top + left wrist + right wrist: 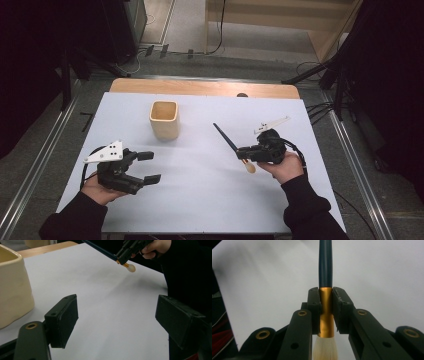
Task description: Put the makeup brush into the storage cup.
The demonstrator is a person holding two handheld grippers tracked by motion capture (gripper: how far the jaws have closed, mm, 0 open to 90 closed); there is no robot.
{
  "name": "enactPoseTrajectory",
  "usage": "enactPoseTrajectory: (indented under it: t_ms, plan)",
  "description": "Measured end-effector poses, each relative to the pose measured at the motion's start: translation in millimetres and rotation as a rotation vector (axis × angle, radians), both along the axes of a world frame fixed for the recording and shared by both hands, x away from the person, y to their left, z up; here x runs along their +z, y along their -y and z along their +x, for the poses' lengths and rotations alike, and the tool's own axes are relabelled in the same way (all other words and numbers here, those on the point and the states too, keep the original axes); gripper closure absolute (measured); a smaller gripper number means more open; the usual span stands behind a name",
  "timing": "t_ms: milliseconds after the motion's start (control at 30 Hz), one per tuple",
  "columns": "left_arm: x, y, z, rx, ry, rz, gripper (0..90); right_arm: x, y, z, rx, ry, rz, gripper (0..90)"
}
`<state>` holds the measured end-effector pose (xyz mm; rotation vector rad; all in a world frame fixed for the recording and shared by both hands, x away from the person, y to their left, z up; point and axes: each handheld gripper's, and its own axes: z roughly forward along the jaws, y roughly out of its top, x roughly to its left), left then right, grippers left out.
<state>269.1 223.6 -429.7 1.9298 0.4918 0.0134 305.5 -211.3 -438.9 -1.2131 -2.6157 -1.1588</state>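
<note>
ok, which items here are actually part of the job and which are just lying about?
In the job:
- brush, clamped at its gold ferrule by the right gripper, held clear of the table
- cream square cup, upright, the only container near it, probably where the brush goes
- left gripper, fingers open, holding nothing

Just lying about:
- white sheet covering the table
- cables on the floor beyond the table

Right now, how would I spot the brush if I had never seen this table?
Find the white table, then the right gripper near its right side. Its jaws clamp the brush by a gold collar. It is the one long thin thing: dark handle, pale bristles, unlike the squat cream cup.
</note>
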Motion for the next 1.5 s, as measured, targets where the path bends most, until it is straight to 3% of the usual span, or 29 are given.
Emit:
enactPoseTrajectory:
  t_ms: [233,267,467,633,967,1000,1167,1300,1333,1500]
  plan:
    - [2.0,2.2,-0.3,-0.016,-0.026,0.006,19.0,2.5,-18.2,-6.2,0.087,0.001,-0.027,78.4]
    - [2.4,2.6,-0.2,-0.019,-0.023,0.012,19.1,2.6,-23.9,-8.7,0.117,0.01,-0.036,78.4]
    - [8.4,9.0,-2.9,-0.057,-0.016,0.035,19.4,5.5,-34.5,-14.0,0.158,0.025,-0.047,78.3]
    - [10.6,9.2,0.2,-0.079,-0.016,0.035,19.6,4.3,-41.0,-16.4,0.226,0.037,-0.061,78.3]
    - [13.5,12.0,8.6,-0.092,-0.008,0.049,20.4,3.6,-46.3,-16.4,0.292,0.006,-0.078,78.3]
    - [13.8,13.0,9.9,-0.097,-0.005,0.057,20.9,4.3,-50.1,-16.6,0.33,0.004,-0.087,78.3]
    - [15.0,19.0,12.6,-0.11,-0.005,0.064,21.1,5.0,-59.9,-18.7,0.382,-0.006,-0.114,78.3]
    - [16.0,24.4,15.3,-0.124,-0.009,0.092,21.3,4.7,-67.3,-20.2,0.409,0.04,-0.133,78.3]
    - [16.1,25.8,16.1,-0.128,-0.015,0.094,21.8,4.3,-70.9,-20.1,0.436,0.038,-0.142,78.3]
    - [13.6,34.3,19.4,-0.163,-0.039,0.113,21.4,3.5,-76.5,-21.1,0.465,0.04,-0.153,78.3]
